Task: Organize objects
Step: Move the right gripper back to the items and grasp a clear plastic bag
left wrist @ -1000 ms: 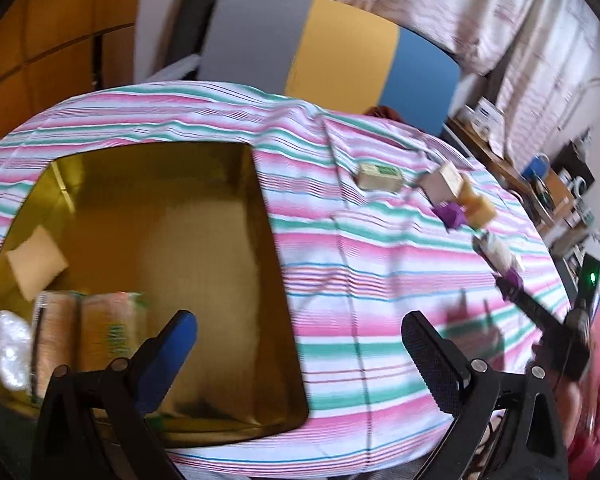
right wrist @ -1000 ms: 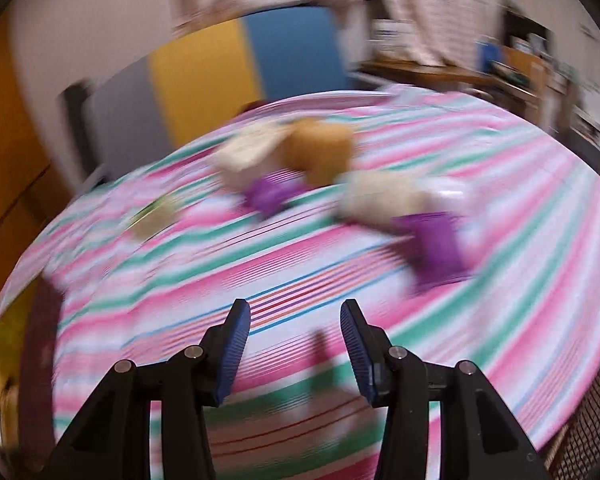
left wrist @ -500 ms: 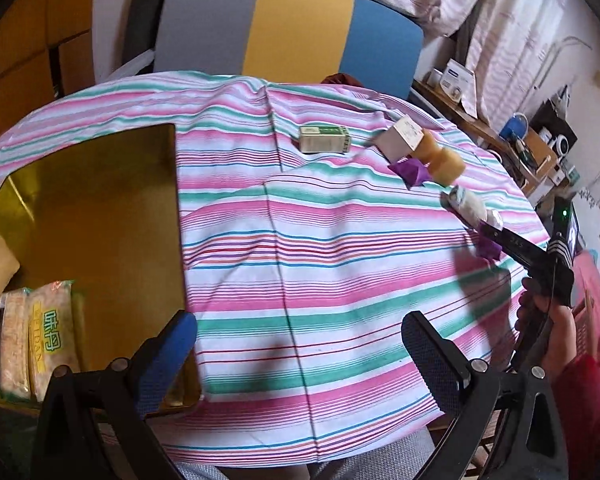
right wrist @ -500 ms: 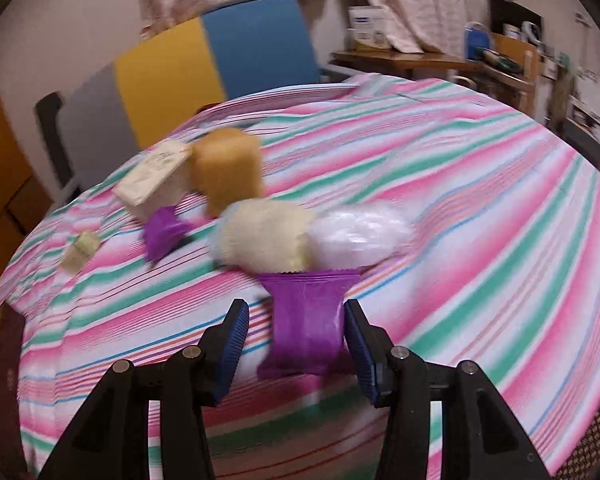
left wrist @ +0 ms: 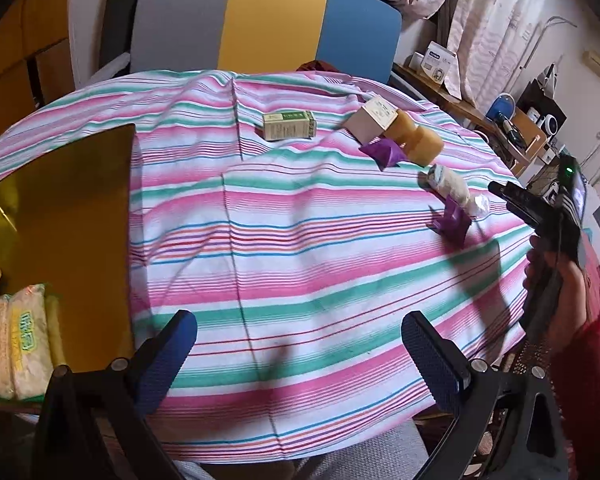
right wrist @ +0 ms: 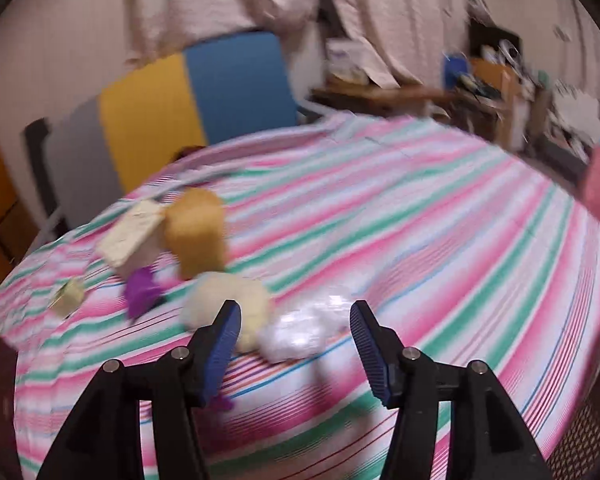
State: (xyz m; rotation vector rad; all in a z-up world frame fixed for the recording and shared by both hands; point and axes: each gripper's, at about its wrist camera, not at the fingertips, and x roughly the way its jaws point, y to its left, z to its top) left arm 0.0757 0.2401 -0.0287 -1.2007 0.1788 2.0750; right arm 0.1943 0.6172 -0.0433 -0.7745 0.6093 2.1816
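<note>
On the striped tablecloth (left wrist: 300, 240) lie a green-and-cream box (left wrist: 288, 125), a beige box (left wrist: 374, 122), a yellow cake roll (left wrist: 414, 138), two purple packets (left wrist: 384, 152) (left wrist: 454, 222) and a cream roll in clear wrap (left wrist: 448, 182). My left gripper (left wrist: 300, 356) hangs open over bare cloth near the front edge. My right gripper (right wrist: 294, 332) is opening. The clear end of the wrap (right wrist: 300, 332) lies between its fingers, and the pads do not press on it. The cream roll (right wrist: 228, 300) is just past the left finger. A purple scrap (right wrist: 222, 402) shows under that finger.
A gold tray (left wrist: 60, 208) at the left holds biscuit packets (left wrist: 14, 344). A grey, yellow and blue chair back (left wrist: 268, 24) stands behind the table. A cluttered wooden shelf (left wrist: 500, 128) is at the right. A hand in a red sleeve (left wrist: 580, 320) holds the right gripper (left wrist: 500, 192).
The left view has swung right, so the tray slid to its left edge. The right gripper moved forward past the near purple packet to the cream roll, and its jaws widened.
</note>
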